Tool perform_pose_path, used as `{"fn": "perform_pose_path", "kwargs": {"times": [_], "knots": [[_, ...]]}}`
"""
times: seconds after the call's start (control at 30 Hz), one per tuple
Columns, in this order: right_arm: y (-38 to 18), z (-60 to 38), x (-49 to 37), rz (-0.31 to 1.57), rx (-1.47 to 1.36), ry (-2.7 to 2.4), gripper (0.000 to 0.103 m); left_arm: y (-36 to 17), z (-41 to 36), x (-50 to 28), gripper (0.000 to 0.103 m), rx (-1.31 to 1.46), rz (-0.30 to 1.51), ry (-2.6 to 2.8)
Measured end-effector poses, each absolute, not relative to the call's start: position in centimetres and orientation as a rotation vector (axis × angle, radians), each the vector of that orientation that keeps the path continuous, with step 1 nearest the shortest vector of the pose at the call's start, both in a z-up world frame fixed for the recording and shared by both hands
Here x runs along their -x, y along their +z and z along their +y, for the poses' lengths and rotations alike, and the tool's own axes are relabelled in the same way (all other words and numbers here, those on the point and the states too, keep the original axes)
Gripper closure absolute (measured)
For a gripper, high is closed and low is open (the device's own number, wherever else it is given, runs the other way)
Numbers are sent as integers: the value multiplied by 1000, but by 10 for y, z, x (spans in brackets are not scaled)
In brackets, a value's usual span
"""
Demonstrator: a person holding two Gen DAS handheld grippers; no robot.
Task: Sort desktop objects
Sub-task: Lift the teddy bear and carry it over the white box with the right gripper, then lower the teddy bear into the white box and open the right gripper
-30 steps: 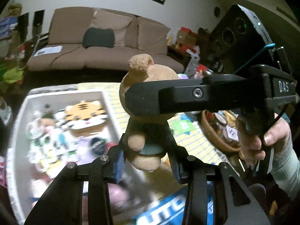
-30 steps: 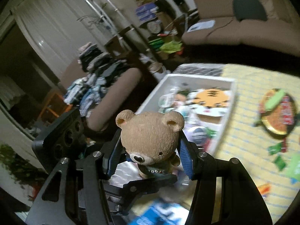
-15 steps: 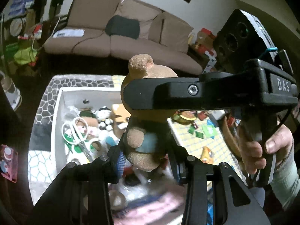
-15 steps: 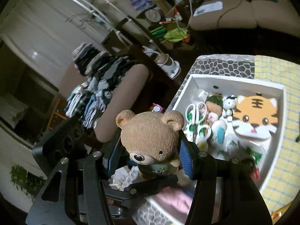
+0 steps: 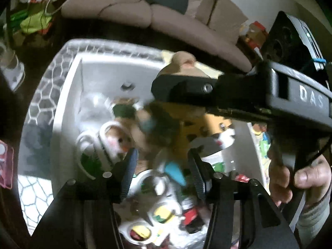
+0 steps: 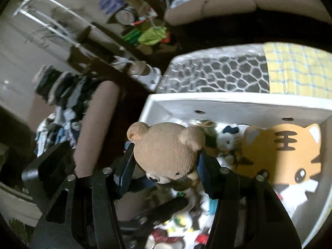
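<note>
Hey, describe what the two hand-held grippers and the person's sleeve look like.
Both are matte black frames with silver screw heads and blue-lined fingers. The left hand-held gripper shows this in its own view, the right hand-held gripper likewise. Seen from the left, the right one's body carries white "DAS" lettering, a blue cable tie and a black cable. The sleeve is light grey, ribbed.

Both views ride on the grippers, looking steeply down along the fingers, close above the white bin (image 5: 68, 112). Left wrist view faces toward the sofa (image 5: 128, 10); right wrist view faces the clothes rack (image 6: 51, 27) side. Shared: the bin (image 6: 228, 105), tiger plush (image 6: 290, 151), patterned mat (image 6: 217, 72).
</note>
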State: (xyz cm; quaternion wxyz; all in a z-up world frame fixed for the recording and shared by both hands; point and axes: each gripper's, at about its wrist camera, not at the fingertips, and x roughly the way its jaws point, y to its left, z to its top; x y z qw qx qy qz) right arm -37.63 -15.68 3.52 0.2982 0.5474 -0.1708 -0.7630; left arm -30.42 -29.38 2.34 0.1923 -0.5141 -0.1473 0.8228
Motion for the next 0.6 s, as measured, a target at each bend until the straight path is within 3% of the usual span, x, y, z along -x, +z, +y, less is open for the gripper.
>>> {"fn": "perform_pose_path", "kwargs": {"times": [0.17, 0.33, 0.6], "knots": [[7, -166, 387, -426, -1551, -2012, 50, 13, -293, 305, 52, 1436, -445, 2278], [-1, -156, 393, -535, -1579, -1968, 50, 19, -297, 294, 52, 1409, -491, 2271], [31, -156, 369, -270, -1611, -1945, 55, 38, -315, 263, 48, 1330, -517, 2283]]}}
